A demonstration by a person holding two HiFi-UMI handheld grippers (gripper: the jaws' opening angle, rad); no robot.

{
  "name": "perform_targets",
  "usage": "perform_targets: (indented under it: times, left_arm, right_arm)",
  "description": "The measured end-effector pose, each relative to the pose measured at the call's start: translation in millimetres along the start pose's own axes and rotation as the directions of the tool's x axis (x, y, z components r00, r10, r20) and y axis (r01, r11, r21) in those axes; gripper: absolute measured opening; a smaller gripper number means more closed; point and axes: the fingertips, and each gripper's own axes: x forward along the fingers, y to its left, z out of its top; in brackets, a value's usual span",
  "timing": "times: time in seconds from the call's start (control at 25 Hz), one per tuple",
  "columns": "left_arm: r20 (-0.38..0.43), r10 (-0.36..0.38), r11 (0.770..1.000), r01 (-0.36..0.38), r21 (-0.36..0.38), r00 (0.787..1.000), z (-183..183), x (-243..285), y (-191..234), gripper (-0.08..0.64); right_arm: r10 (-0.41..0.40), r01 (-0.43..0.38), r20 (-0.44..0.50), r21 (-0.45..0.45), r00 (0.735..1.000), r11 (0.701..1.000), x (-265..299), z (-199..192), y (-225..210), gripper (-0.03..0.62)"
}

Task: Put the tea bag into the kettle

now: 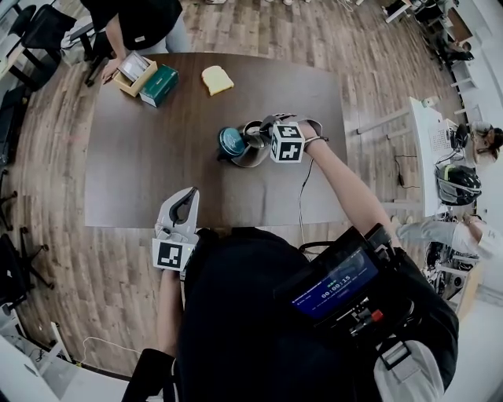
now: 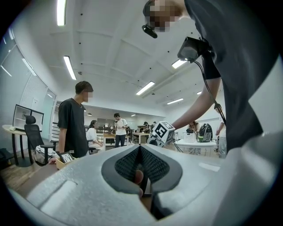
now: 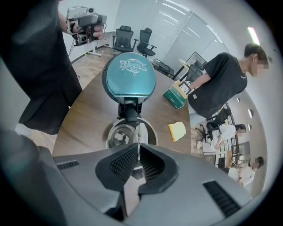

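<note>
Near the middle of the head view, the kettle (image 1: 250,153) stands on the dark table (image 1: 141,157) with its teal lid (image 1: 232,142) swung up and open to the left. The right tool (image 1: 263,126) reaches in from the right, just above the kettle. In the right gripper view this tool (image 3: 138,148) is closed, pinching a thin white tea bag (image 3: 142,132) that hangs directly over the kettle's open mouth (image 3: 119,134), below the raised lid (image 3: 129,77). Whether the bag touches the rim cannot be told.

At lower left in the head view, the left tool (image 1: 187,196) sits at the near table edge, well apart from the kettle. Its own view shows the jaws pressed together with nothing between them (image 2: 139,150).

At upper left in the head view, a tan box (image 1: 134,73), a green box (image 1: 159,85) and a pale yellow slab (image 1: 217,79) lie on the table, and a person (image 1: 141,23) stands by the boxes.
</note>
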Motion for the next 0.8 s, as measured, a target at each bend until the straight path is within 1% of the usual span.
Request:
perform_targets:
  times: [0.16,0.36,0.48,0.6,0.8]
  left_arm:
    - [-0.013,0.016,1.000,-0.016,-0.009,1.000,-6.4,-5.6,3.6,0.002]
    - [-0.020,0.038,0.999,-0.038,0.008,0.999,-7.5,-8.1,7.6,0.002]
    - [-0.023,0.048,0.999,-0.047,0.013,0.999,-6.1,-6.7,11.2,0.002]
    - [-0.006,0.054,0.998,-0.054,0.020,0.999,-3.2,-4.8,12.9,0.002]
    - [-0.007,0.059,0.998,-0.059,0.007,0.998,-4.0,-7.7,9.1,0.002]
  right_arm:
    - [0.019,-0.020,-0.019,-0.019,1.000,1.000,12.7,3.2,-0.2,0.021]
    - [0.047,-0.048,-0.040,-0.032,0.998,0.998,21.7,5.6,-0.6,0.021]
    - [0.066,-0.068,-0.045,-0.031,0.997,0.997,27.4,6.1,1.1,0.021]
    - [0.083,-0.084,-0.048,-0.030,0.995,0.996,33.9,6.9,2.4,0.021]
    - [0.111,-0.112,-0.057,-0.014,0.992,0.994,42.0,8.4,12.3,0.021]
